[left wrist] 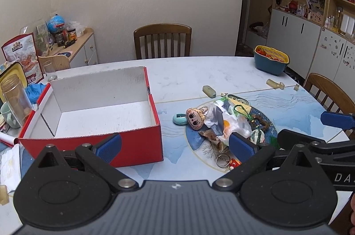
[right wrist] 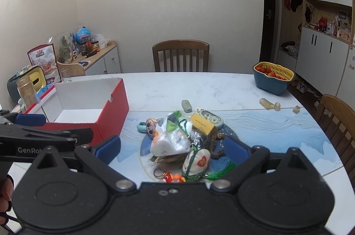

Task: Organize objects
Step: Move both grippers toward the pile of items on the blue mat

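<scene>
Wooden chair (left wrist: 162, 41) set behind table (left wrist: 188, 75). Blue basket (left wrist: 271, 61) with yellow insert, strawberries inside, placed at far right table edge. Empty glass jar (left wrist: 15, 97) stood upright at left. Globe (left wrist: 55, 23) and jars kept on side cabinet (left wrist: 85, 51).

Red box (left wrist: 97, 115), white inside, open and empty, sits left on table. Pile right of it: plastic bag (right wrist: 172, 141), doll-face plush (left wrist: 195, 118), white pouch (right wrist: 197, 163), keyring (right wrist: 158, 173).

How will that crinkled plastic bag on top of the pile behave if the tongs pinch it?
The plastic bag looks thin and crumpled, so it will likely flop and sag rather than hold shape. It is probably light. The green cord lies across it, so neighbours may drag along.
</scene>
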A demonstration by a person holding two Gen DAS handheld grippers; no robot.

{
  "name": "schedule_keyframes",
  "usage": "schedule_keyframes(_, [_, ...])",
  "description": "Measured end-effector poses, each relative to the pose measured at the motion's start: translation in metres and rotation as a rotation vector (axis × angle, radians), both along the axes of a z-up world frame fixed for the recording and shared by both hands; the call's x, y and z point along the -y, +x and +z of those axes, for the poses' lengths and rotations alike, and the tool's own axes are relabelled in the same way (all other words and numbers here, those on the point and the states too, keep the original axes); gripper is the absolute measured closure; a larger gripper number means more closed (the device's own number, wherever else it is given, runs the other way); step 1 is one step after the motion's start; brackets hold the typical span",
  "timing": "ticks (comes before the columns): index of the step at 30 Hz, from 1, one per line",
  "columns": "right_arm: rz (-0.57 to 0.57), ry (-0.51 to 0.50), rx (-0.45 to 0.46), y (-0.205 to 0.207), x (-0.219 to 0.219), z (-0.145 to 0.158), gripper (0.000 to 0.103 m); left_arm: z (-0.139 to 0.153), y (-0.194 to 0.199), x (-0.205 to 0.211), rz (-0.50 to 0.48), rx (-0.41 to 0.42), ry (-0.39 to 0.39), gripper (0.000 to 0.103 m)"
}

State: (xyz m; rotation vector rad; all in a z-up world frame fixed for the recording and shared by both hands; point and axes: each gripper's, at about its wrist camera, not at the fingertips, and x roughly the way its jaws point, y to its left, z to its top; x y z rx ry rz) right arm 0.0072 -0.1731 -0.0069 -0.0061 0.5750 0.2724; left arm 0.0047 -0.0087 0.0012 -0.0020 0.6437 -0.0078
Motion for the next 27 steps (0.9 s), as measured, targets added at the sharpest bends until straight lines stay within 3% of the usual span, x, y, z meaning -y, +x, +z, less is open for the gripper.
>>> schedule_keyframes(6, [0.023, 0.023, -0.038, 0.013, 0.012, -0.005, 0.01, 0.0, 0.007, 0.01, 0.016, 0.008, 0.002, 0.0])
schedule_keyframes(13, [0.061, -0.006, -0.055, 0.032, 0.025, -0.014, 0.012, -0.007, 0.025, 0.019, 0.046, -0.025, -0.055, 0.0])
schedule_keyframes(17, [0.109, -0.005, -0.082, 0.045, 0.032, -0.021, 0.022, -0.014, 0.035, 0.028, 0.064, -0.048, -0.06, 0.0])
schedule_keyframes(23, [0.166, -0.03, -0.12, 0.063, 0.04, -0.036, 0.022, -0.028, 0.054, 0.036, 0.096, -0.113, -0.087, 0.0])
schedule_keyframes(27, [0.209, -0.05, -0.159, 0.077, 0.046, -0.051, 0.027, -0.03, 0.064, 0.05, 0.066, -0.083, -0.069, 0.0])
